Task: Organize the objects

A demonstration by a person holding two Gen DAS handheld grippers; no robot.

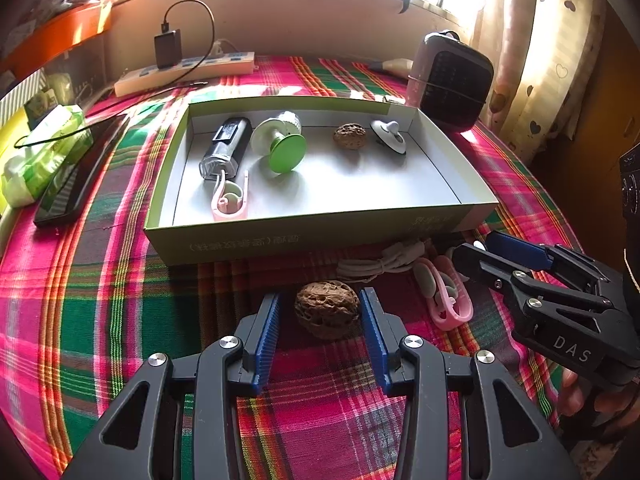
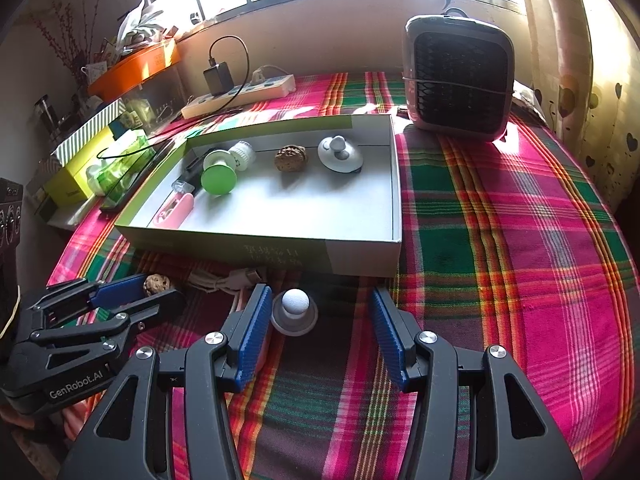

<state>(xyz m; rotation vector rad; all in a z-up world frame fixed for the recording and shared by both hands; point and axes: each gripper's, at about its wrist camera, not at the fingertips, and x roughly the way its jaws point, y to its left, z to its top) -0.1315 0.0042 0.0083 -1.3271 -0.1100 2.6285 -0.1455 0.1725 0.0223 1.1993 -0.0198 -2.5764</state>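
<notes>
A green-walled cardboard box (image 1: 304, 242) (image 2: 360, 258) lies on the plaid cloth and holds a black device (image 1: 226, 146), a green-and-white cap object (image 1: 286, 152), a walnut (image 1: 350, 136), a white knob (image 1: 390, 136) and a pink clip (image 1: 232, 200). My left gripper (image 1: 322, 310) is open, its blue pads on either side of a second walnut (image 1: 326, 308) (image 2: 157, 283) on the cloth. My right gripper (image 2: 320, 312) is open around a small white knob on a grey base (image 2: 295, 312). A pink clip (image 1: 446, 300) and a coiled white cable (image 1: 380, 264) lie in front of the box.
A small grey fan (image 2: 458, 76) stands at the back right. A power strip with a charger (image 1: 184, 70) lies at the back. A phone (image 1: 76, 172), a green tissue pack (image 1: 40, 152) and boxes sit at the left. A curtain (image 1: 552, 52) hangs at the right.
</notes>
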